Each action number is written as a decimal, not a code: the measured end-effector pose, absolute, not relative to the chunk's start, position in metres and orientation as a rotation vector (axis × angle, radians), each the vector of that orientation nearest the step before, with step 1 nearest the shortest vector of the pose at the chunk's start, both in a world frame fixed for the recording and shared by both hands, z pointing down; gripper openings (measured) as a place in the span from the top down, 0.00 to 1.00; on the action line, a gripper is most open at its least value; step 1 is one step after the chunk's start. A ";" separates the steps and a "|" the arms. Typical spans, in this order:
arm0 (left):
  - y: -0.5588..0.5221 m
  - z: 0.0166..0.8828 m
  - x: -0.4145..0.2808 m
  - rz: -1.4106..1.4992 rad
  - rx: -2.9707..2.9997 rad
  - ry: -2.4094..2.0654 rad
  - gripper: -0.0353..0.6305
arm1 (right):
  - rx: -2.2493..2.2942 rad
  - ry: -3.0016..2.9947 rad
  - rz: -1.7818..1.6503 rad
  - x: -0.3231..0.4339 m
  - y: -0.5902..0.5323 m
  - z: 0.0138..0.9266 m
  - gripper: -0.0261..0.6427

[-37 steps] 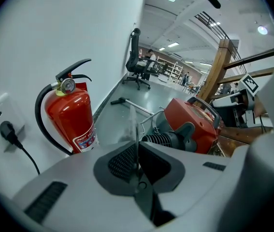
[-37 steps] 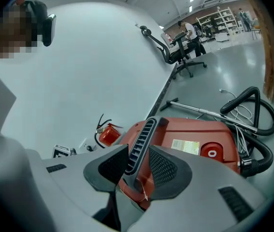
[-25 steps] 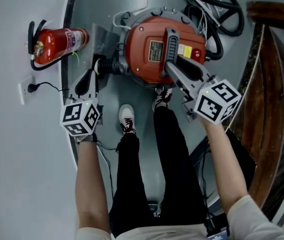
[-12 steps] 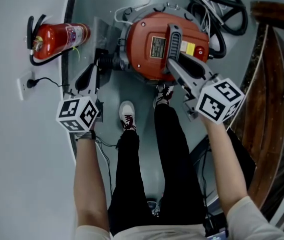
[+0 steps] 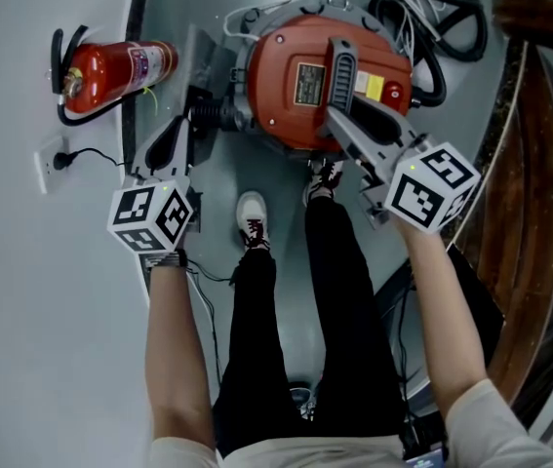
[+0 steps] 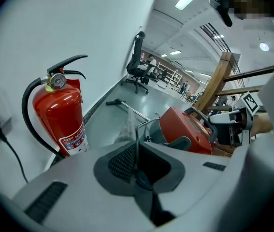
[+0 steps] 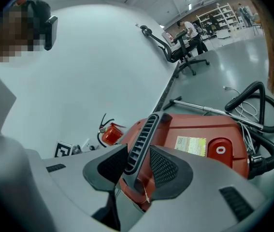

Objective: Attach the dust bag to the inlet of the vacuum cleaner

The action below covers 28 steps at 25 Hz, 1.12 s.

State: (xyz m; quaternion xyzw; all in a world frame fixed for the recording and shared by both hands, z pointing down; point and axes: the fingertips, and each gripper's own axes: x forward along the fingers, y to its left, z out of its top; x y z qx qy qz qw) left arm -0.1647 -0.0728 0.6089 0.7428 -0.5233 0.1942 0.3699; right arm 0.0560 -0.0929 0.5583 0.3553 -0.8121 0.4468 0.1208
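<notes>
Your vacuum cleaner [image 5: 281,81] sits on the floor ahead of your feet, red lid up. The fire extinguisher [image 5: 110,71] stands by the wall to its left. Between them the pale dust bag [image 5: 208,58] lies spread just beside the cleaner's left flank, where the dark inlet [image 5: 225,117] seems to be. It doesn't look seated there yet, though the joint is too small to read for sure.

One thing has changed: your right gripper [image 7: 137,158] has just been easing its jaws apart. The grey carry handle [image 7: 144,129] stands between the pads, but they look to have come off its sides, so you steady the cleaner less than you did. Neither cleaner nor bag has shifted over the last second.

Your left gripper [image 6: 137,162] aims at the inlet side. Its jaws are all but together on a thin upright edge, probably the bag's collar. I judge that the push onto the inlet is yet to come. With the handle let go, the body may slide when you press.
</notes>
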 end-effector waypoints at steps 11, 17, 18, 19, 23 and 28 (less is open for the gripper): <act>-0.074 0.607 -0.161 0.391 1.896 -1.339 0.91 | 1.048 -2.367 1.319 0.055 -0.093 0.559 0.75; -0.074 0.606 -0.157 0.393 1.895 -1.303 0.91 | 1.073 -2.369 1.337 0.055 -0.093 0.559 0.75; -0.074 0.606 -0.157 0.384 1.884 -1.300 0.91 | 1.074 -2.370 1.337 0.055 -0.093 0.559 0.75; -0.074 0.606 -0.157 0.362 1.866 -1.297 0.91 | 1.074 -2.371 1.336 0.055 -0.093 0.558 0.75; -0.073 0.607 -0.159 0.261 1.793 -1.290 0.91 | 1.070 -2.377 1.332 0.054 -0.092 0.559 0.75; -0.073 0.606 -0.157 0.226 1.777 -1.267 0.91 | 1.085 -2.382 1.333 0.054 -0.092 0.559 0.75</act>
